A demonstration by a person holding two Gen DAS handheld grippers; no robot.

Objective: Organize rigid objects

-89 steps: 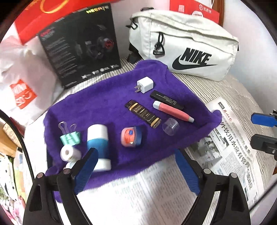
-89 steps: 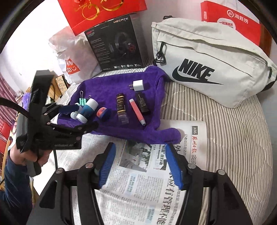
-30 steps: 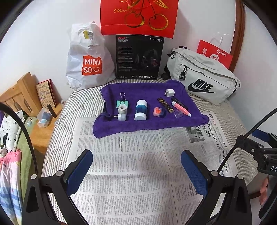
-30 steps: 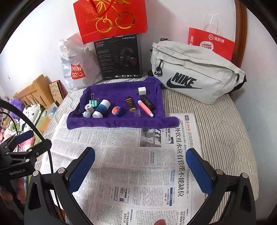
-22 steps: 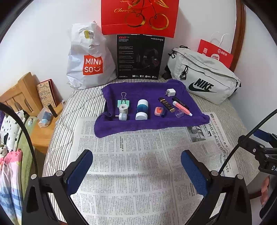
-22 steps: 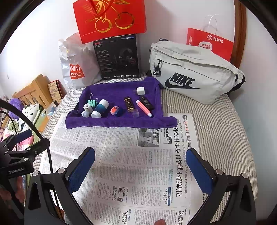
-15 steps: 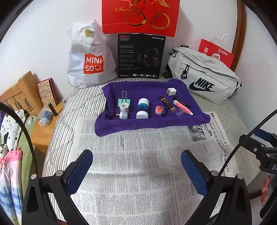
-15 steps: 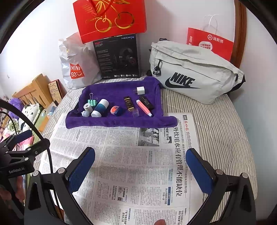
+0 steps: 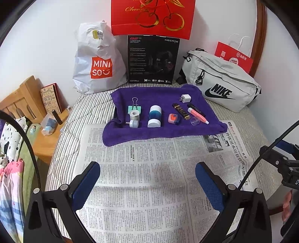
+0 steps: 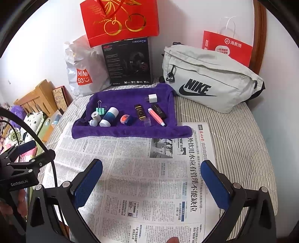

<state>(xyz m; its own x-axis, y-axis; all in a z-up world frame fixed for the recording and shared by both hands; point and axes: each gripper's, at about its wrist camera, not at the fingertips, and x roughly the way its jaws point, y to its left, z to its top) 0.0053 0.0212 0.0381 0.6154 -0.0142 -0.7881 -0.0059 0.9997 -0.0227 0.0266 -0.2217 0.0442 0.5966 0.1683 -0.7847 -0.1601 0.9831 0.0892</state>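
Both grippers are held low over a spread newspaper (image 9: 145, 179) that covers a striped bed (image 10: 239, 142). The left gripper (image 9: 147, 182) is seen with its blue-padded jaws spread wide and nothing between them; the right gripper (image 10: 152, 180) is likewise wide open and empty.

The small rigid objects are laid out on a purple plush towel (image 9: 160, 93) at the far edge of the newspaper, well apart from both grippers. From left to right in the left wrist view are found a mint-green binder clip with wire handles (image 9: 134, 108), a small roll of white tape (image 9: 134, 115) just in front of it, a small white cap-like piece (image 9: 133, 123), a blue cylinder with white ends (image 9: 155, 115) lying on its side, a small orange-and-blue jar (image 9: 173, 118), a dark brown tube with gold print (image 9: 181, 111), a clear plastic cap (image 9: 195, 120), a pink pen-shaped stick (image 9: 198, 115) and a black bar-shaped item (image 9: 196, 108). A white plug-in charger (image 9: 185, 98) is placed farther back.

Against the wall behind the towel are propped a white MINISO plastic bag (image 9: 97, 59), a black HECATE box (image 9: 152, 59), a red gift bag with gold cherries (image 9: 151, 16) and a grey NIKE waist bag (image 9: 220, 82).
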